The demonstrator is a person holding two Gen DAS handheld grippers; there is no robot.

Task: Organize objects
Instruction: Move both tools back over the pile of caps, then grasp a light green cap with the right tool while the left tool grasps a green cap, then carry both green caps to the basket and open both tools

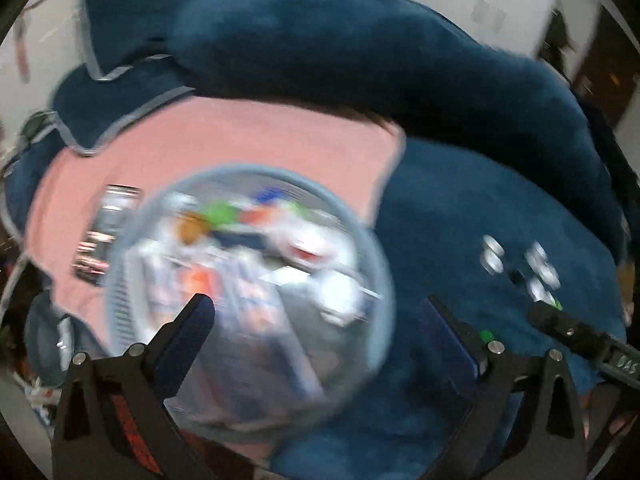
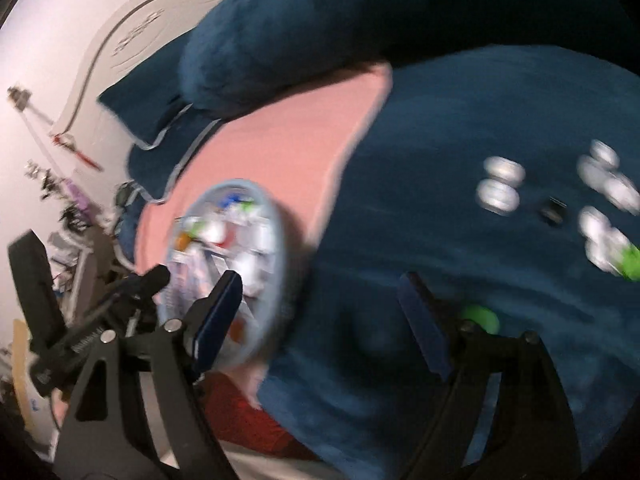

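Observation:
A round pale-blue basket (image 1: 256, 300) full of small mixed items sits on a pink cloth (image 1: 240, 136) on a bed; it also shows in the right wrist view (image 2: 236, 264). Several small white round objects (image 1: 520, 264) and a small dark item lie loose on the dark blue blanket (image 1: 480, 208), also in the right wrist view (image 2: 560, 192). My left gripper (image 1: 320, 320) is open and empty over the basket's right rim. My right gripper (image 2: 320, 300) is open and empty over the blanket, right of the basket. Both views are motion-blurred.
A big blue bolster pillow (image 1: 360, 48) and blue pillows (image 1: 120, 40) lie at the head of the bed. A dark flat packet (image 1: 104, 236) lies left of the basket. A green thing (image 2: 480, 318) lies by my right finger. Wall and clutter are at left (image 2: 60, 200).

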